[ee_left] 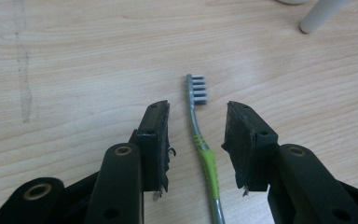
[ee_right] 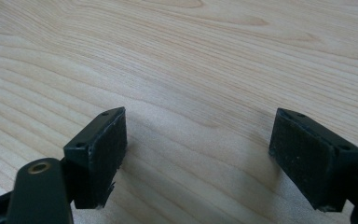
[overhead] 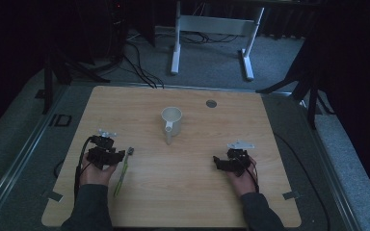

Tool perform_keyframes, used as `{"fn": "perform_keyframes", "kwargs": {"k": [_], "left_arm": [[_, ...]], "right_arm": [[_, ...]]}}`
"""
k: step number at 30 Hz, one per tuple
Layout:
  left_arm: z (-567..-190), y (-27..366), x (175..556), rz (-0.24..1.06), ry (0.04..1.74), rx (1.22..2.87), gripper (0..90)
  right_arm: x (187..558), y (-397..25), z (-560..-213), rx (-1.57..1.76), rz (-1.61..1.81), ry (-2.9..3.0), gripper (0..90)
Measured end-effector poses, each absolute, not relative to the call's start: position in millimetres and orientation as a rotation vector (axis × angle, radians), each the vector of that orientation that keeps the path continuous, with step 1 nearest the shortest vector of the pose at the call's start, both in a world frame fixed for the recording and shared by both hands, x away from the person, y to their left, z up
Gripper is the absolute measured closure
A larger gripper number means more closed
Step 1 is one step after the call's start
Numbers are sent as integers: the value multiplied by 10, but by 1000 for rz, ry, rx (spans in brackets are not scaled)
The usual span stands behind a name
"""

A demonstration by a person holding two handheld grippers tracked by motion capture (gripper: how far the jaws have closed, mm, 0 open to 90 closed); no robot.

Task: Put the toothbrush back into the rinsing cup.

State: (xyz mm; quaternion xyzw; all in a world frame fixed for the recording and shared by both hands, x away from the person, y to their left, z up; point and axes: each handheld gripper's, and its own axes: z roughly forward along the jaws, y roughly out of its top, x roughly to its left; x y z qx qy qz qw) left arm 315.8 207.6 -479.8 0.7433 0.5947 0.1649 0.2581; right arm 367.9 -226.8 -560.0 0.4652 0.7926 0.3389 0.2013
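The toothbrush [ee_left: 200,140] has a lime-green grip with thin white stripes, a grey neck and grey-blue bristles. Each hand-held gripper, left [ee_left: 198,140] and right [ee_right: 198,154], is matt black with brass-coloured rivets. The worktop [overhead: 197,192] is pale wood with wavy brown grain. At 12 o'clock from the toothbrush's bristles stands a cream-white mug [overhead: 171,118]; a small grey disc [overhead: 211,103] sits at 2 o'clock from it.
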Motion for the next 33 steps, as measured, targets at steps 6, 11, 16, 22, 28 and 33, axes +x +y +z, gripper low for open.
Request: {"fn": "perform_keyframes", "kwargs": {"k": [6, 11, 16, 22, 28, 33], "left_arm": [[-4801, 2027, 3188, 419, 1638, 2053, 602], [-4814, 1989, 3213, 393, 1649, 2092, 601], [-4829, 1949, 3243, 368, 1652, 2126, 599], [-4857, 1901, 3284, 336, 1655, 2170, 578], [-4890, 1868, 3315, 306, 1652, 2196, 570], [-4904, 1854, 3336, 292, 1654, 2220, 569]], "right_arm": [[3679, -2268, -5601, 1299, 947, 2214, 188], [3679, -2269, -5601, 1299, 947, 2214, 188], [3679, -2268, -5601, 1299, 947, 2214, 188], [3679, -2269, -5601, 1299, 947, 2214, 188], [3679, -2268, -5601, 1299, 947, 2214, 188], [3680, -2269, -5601, 1298, 947, 2214, 187]]}}
